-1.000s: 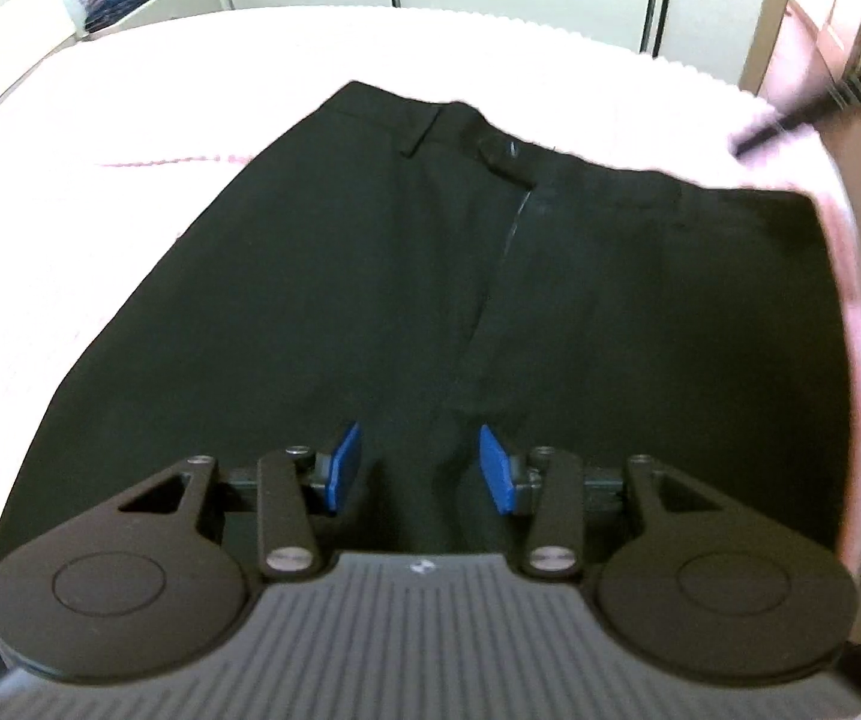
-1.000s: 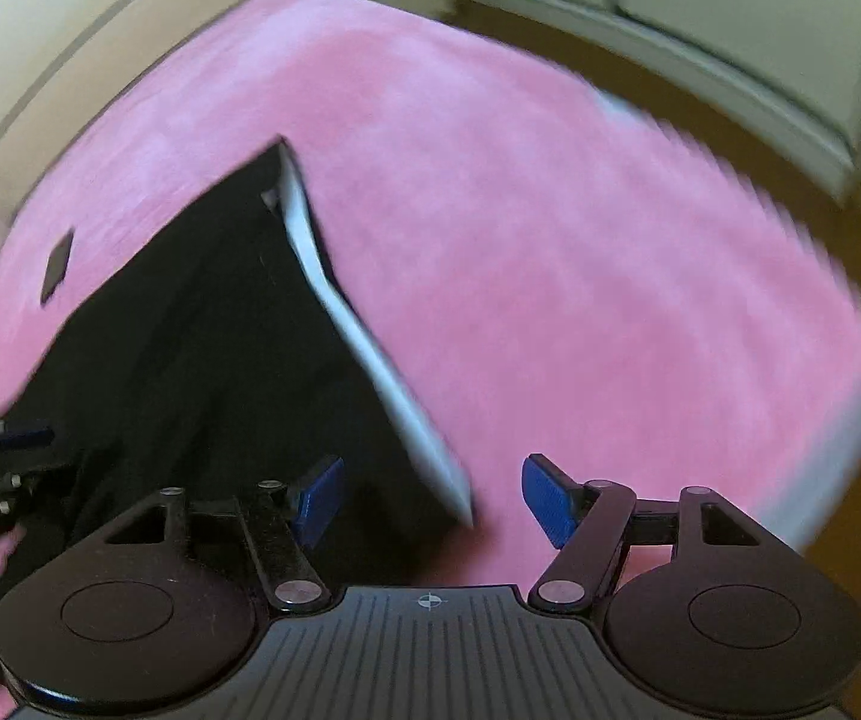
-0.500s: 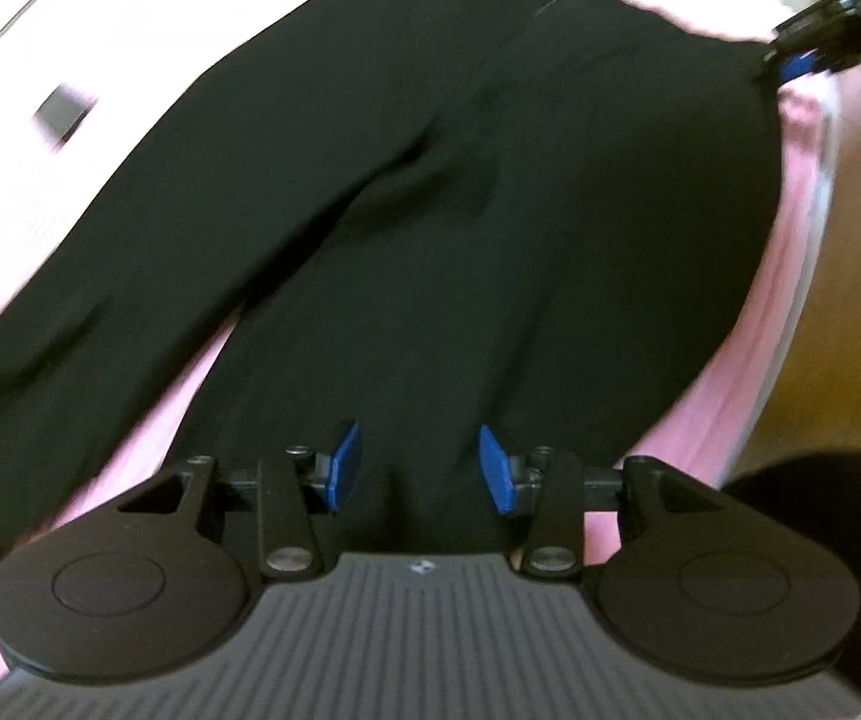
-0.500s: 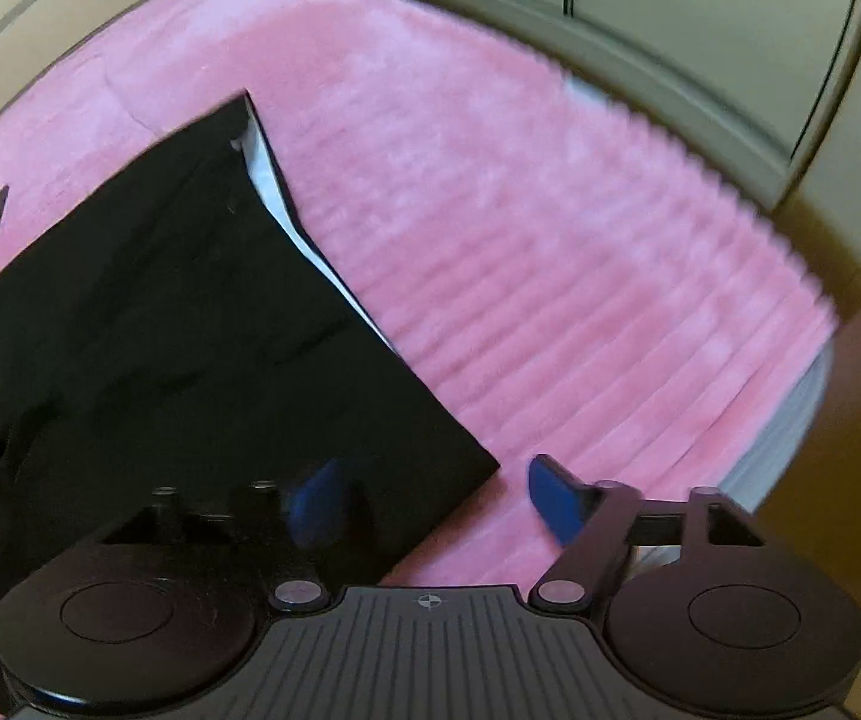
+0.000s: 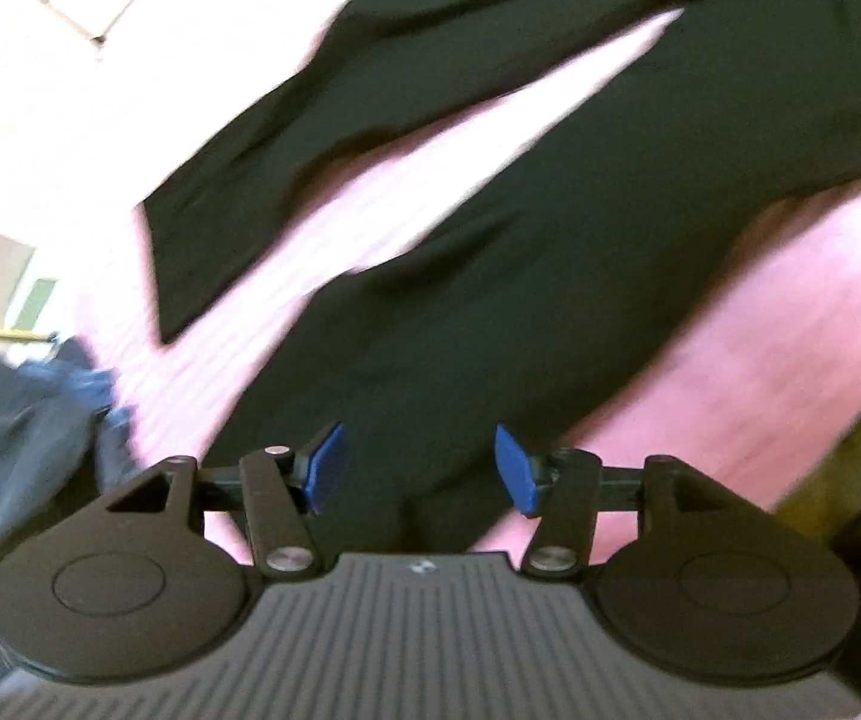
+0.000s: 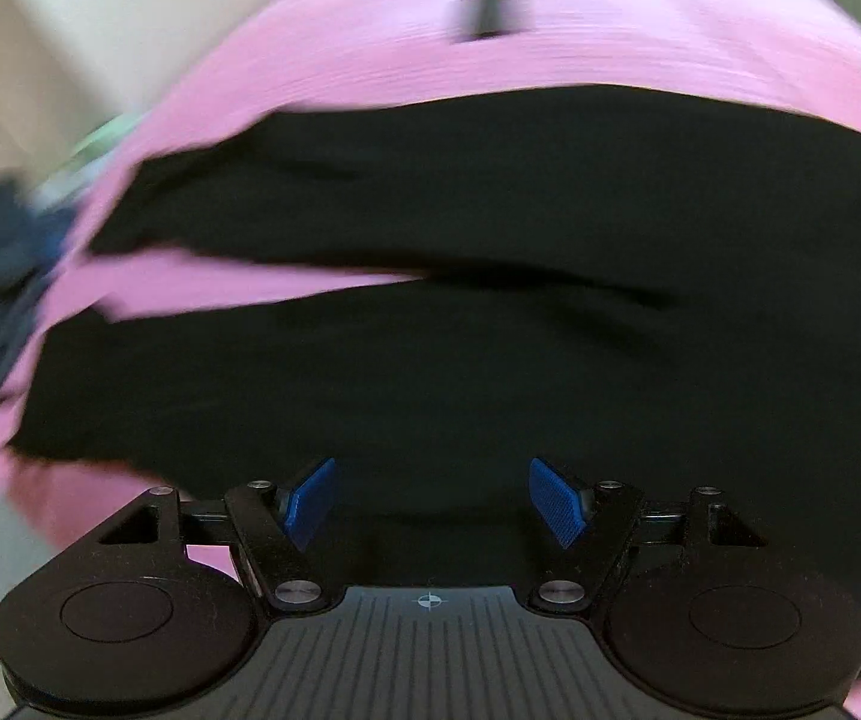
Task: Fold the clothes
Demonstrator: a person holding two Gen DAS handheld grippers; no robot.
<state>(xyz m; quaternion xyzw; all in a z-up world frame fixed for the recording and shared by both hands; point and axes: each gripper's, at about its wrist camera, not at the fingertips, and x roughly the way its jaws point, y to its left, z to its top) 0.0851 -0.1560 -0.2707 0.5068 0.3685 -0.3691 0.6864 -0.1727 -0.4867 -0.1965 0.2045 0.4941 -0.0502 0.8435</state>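
Right now the black trousers (image 5: 550, 252) lie flat on the pink bed cover (image 5: 778, 324), legs split in a V. Left claw (image 5: 417, 468) hangs wide & empty over the near leg, which runs away up-right; far leg's hem is off to its upper left. Right claw (image 6: 435, 501), also wide w/ nothing in it, hovers over the cloth, legs running crosswise. Both views blurred; waistband cut off.

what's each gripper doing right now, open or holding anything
Left gripper: open, holding nothing, above the trousers.
Right gripper: open, holding nothing, above the trousers.
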